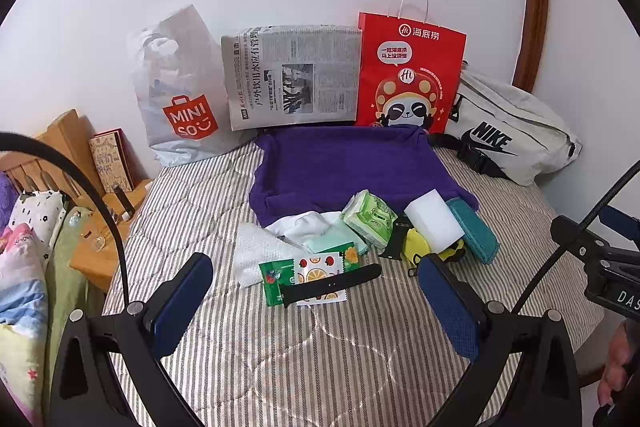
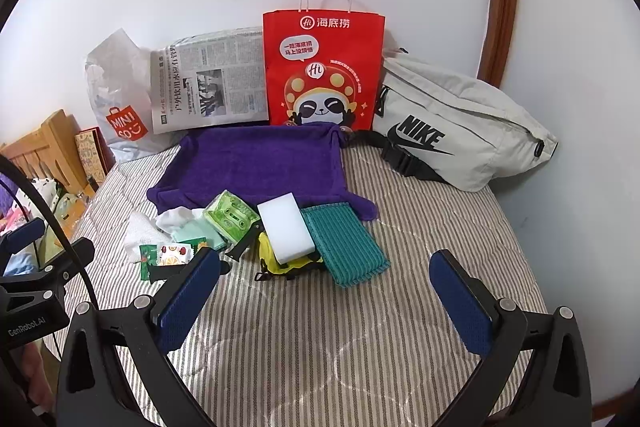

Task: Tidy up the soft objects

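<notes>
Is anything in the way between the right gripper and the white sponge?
Nothing visible. The right gripper is open over bare striped bedding, and the white sponge lies ahead on top of the pile, uncovered.

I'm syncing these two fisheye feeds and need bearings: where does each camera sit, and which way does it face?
Left wrist view: on the left gripper, low over the striped bed, facing the wall; its open fingers frame a black strap; the right gripper and part of a hand show at right.
Right wrist view: on the right gripper, same heading, further right; the left gripper shows at left.
Shared: purple tray, red paper bag, white sponge.
</notes>
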`<move>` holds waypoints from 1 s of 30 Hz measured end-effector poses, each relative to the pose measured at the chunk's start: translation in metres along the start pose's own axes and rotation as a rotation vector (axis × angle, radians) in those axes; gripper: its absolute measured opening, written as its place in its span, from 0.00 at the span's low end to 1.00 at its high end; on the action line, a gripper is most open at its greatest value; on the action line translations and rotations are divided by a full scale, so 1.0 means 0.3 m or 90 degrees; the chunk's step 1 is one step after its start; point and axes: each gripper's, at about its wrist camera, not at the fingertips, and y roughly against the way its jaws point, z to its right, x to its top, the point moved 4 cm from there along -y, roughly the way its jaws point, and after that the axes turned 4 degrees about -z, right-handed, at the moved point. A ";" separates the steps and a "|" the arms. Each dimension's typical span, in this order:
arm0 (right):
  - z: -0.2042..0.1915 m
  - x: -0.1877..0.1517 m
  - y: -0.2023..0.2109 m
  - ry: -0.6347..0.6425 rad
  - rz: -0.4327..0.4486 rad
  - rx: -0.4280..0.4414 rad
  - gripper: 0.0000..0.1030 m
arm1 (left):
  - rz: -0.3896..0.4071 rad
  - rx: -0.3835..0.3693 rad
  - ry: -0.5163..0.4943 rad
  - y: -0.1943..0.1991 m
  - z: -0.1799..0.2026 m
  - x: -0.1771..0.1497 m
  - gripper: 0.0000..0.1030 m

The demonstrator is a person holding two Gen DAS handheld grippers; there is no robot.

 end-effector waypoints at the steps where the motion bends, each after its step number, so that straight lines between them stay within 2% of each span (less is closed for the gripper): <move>1: 0.000 0.001 0.000 0.001 -0.001 0.000 1.00 | 0.000 0.000 -0.001 0.000 0.004 -0.001 1.00; 30: -0.013 -0.001 0.004 0.010 0.000 -0.010 1.00 | 0.007 0.008 -0.004 0.020 -0.014 -0.008 1.00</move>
